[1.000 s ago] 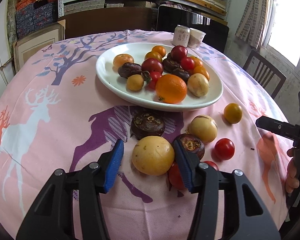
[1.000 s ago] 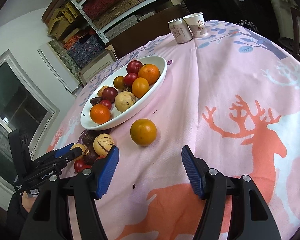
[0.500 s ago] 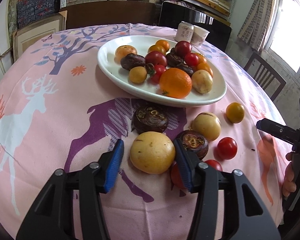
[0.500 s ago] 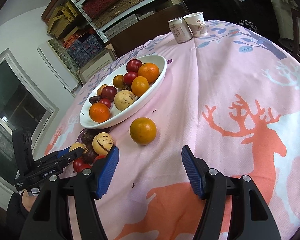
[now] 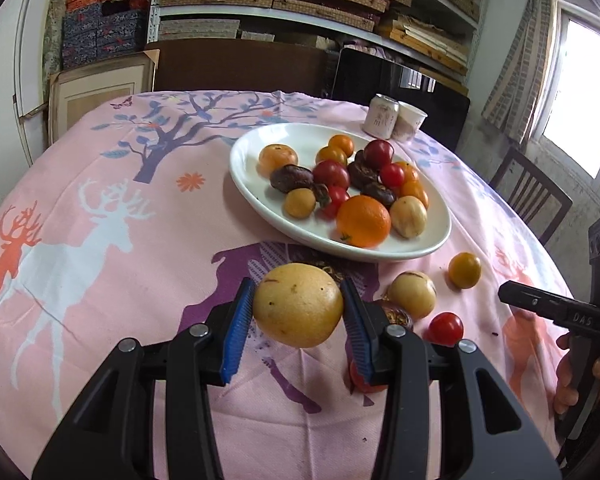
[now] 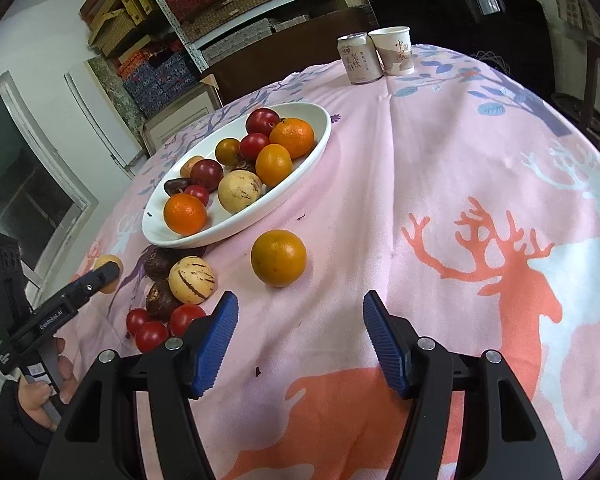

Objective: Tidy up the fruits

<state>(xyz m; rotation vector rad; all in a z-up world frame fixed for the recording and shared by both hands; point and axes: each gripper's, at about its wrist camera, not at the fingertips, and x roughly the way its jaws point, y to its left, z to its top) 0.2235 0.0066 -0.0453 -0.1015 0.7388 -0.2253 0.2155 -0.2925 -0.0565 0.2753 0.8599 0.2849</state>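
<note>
A round, pale-yellow fruit (image 5: 298,305) with small brown specks was gripped by the left tongs (image 5: 298,320) near the plate (image 5: 252,184); the right tongs (image 6: 298,338) were held wide, empty.

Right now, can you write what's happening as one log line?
left hand-held gripper: shut on yellow fruit | right hand-held gripper: open | plate: fruit inside
</note>
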